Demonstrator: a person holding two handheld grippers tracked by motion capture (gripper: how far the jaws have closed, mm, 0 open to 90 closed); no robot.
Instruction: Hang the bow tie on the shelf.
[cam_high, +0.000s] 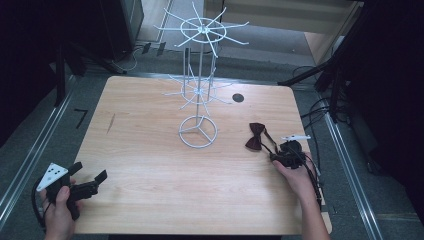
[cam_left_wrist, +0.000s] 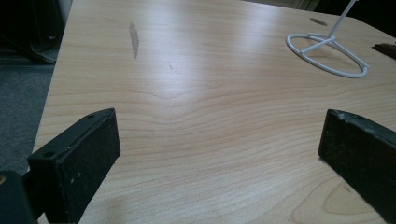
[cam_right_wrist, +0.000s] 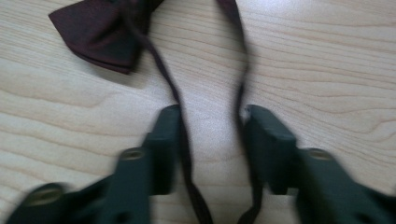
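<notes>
Here the dark red bow tie (cam_high: 255, 136) lies on the right of the wooden worktop (cam_high: 150, 165), its thin strap (cam_right_wrist: 180, 121) running between the parted jaws of my right claw (cam_right_wrist: 212, 119), which grips nothing. My left claw (cam_left_wrist: 219, 140) sits spread wide over bare wood, near the white wire display stand (cam_high: 198, 100)

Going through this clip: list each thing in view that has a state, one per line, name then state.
Bow tie: lying flat on the table, strap trailing toward the right gripper.
Strap: both runs pass between the right jaws, not clamped.
Display stand: upright, hooks bare.
Left gripper: open, jaws wide apart over bare wood.
Right gripper: open, jaws on either side of the strap.
Table: one dark streak near its left side.
</notes>
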